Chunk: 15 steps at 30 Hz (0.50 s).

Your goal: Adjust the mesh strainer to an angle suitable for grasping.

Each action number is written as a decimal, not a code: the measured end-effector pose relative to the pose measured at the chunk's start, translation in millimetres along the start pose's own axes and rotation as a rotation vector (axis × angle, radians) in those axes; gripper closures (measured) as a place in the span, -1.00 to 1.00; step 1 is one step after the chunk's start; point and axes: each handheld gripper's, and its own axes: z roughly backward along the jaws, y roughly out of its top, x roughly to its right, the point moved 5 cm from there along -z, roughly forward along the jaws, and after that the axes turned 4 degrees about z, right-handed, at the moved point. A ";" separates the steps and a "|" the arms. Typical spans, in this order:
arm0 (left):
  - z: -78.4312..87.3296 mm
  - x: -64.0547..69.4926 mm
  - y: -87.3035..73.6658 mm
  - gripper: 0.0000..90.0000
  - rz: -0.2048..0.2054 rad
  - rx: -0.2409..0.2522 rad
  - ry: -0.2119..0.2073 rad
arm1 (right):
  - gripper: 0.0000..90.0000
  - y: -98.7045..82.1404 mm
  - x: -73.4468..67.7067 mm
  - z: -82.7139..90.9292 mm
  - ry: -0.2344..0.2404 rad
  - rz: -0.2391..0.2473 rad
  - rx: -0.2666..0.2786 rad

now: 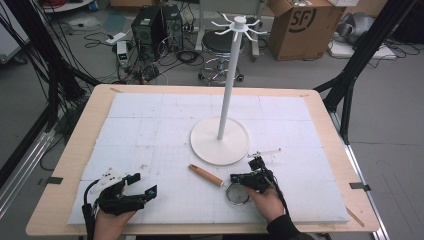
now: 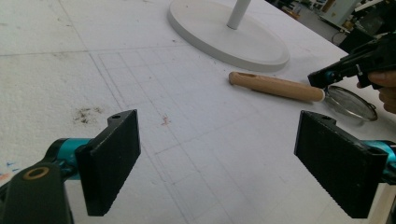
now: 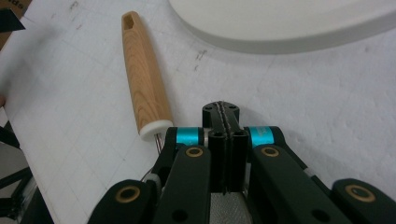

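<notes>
A: Nearest us, what is each hand doing?

B: The left gripper (image 1: 142, 186) rests at the near left of the white foam-covered tabletop (image 1: 150, 125), jaws wide apart with nothing between them. The right gripper (image 1: 256, 170) sits near right, jaws pressed flat together. In the right gripper view they meet with no visible gap, and I see nothing pinched between them.

A: And the thing being worked on?

B: The small round metal mesh strainer with a light wooden handle (image 1: 220, 181). Its mesh bowl lies directly under the right gripper's body, and the handle (image 3: 142, 74) points away toward the left, lying flat on the foam just beside the closed jaws.

A: So which step is this?

B: I'd judge it an approach: the strainer isn't gripped yet. The next move calls for opening those jaws and lining them across the handle, then lifting it toward the stand. The hole at the handle's end looks meant for a hook.

A: Farther back?

B: The tall white hook stand with a round base (image 1: 220, 140), just beyond the strainer, its hooks bare.

A: Counts?

B: Two grippers, one strainer, one stand.
</notes>
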 end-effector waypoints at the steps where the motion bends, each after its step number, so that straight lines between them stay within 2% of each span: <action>1: -0.4 -0.3 -0.2 -0.67 -0.003 -0.003 0.002 | 0.97 1.3 -0.4 1.1 0.012 0.008 0.019; 2: -0.4 -0.3 -0.2 -0.67 -0.003 -0.003 0.002 | 0.65 4.4 -2.1 4.2 0.030 0.016 0.056; 3: -0.6 -0.4 -0.1 -0.67 -0.004 -0.003 0.002 | 0.48 6.5 -2.6 5.7 0.043 0.018 0.074; 6: -1.2 -0.5 -0.1 -0.67 0.000 -0.001 0.002 | 0.17 13.6 -4.9 12.0 0.073 0.017 0.124; 9: -1.3 -1.0 -0.4 -0.67 -0.001 -0.007 0.005 | -0.11 16.5 -7.9 13.3 0.089 0.015 0.128; 15: -1.0 -1.4 -0.5 -0.67 0.002 -0.006 0.006 | -0.11 19.6 -15.9 11.5 0.111 0.056 0.139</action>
